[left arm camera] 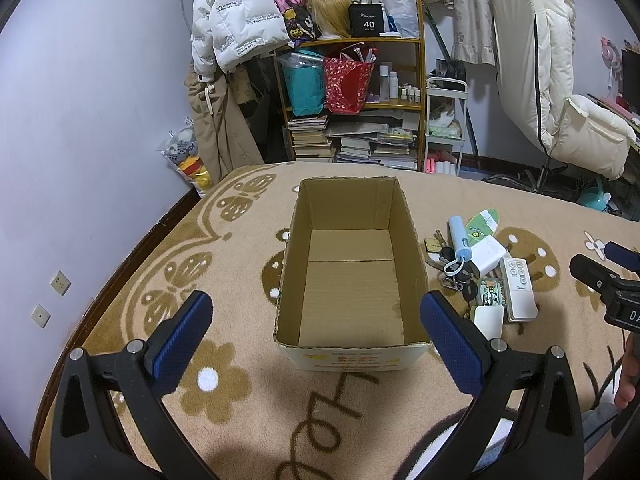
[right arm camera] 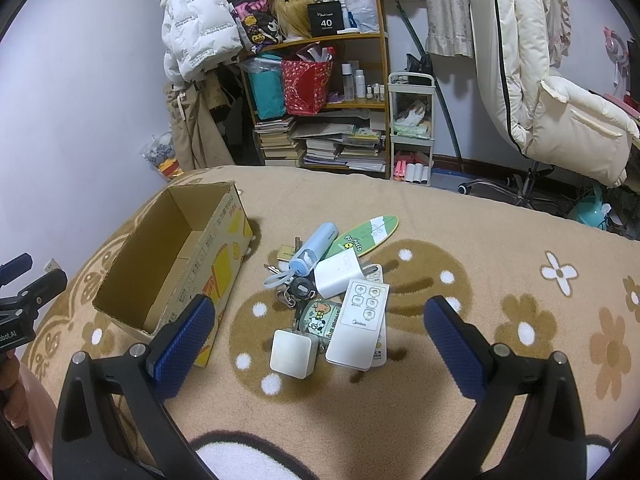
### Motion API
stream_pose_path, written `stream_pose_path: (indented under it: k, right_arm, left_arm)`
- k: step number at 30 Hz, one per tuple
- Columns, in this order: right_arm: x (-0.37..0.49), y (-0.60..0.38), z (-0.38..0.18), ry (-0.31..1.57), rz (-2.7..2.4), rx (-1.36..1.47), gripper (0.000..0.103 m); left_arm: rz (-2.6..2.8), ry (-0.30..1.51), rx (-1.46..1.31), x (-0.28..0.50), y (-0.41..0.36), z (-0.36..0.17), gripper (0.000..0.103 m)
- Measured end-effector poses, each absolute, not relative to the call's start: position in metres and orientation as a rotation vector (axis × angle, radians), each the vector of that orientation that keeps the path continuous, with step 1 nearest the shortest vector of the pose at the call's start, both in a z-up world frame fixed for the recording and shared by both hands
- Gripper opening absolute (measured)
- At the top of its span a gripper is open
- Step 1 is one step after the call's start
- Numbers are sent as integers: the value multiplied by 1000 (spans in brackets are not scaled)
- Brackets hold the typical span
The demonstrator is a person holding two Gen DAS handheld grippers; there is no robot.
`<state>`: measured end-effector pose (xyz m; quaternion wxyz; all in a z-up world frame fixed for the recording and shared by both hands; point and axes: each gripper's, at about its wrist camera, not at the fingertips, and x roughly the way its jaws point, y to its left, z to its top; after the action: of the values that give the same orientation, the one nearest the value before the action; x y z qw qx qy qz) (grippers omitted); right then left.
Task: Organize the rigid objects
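Note:
An open, empty cardboard box stands on the beige blanket; it also shows in the right wrist view. Right of it lies a pile of small objects: a white remote, a white square charger, a white adapter, a light blue tube, keys, a green surfboard-shaped tag and a cartoon tag. The pile shows in the left wrist view. My left gripper is open and empty above the box's near end. My right gripper is open and empty above the pile.
The blanket covers a bed whose far edge drops to the floor. Beyond stand a cluttered wooden shelf, a white trolley, hanging coats and a cream office chair. The wall is at the left.

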<state>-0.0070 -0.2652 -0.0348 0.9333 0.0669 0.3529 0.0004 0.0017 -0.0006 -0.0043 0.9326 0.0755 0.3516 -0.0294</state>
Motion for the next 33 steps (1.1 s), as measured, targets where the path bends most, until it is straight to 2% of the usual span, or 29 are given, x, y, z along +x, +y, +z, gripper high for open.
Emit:
stream_pose_path:
  k: [14,33]
  right_arm:
    - [10,-286,-54,758,-39,150,103]
    - [53,-279,-95,911,-64,93,103]
  left_arm:
    - [-65,786,165,52,6,-16,103]
    - [-41,994,162,119,10,-74,103]
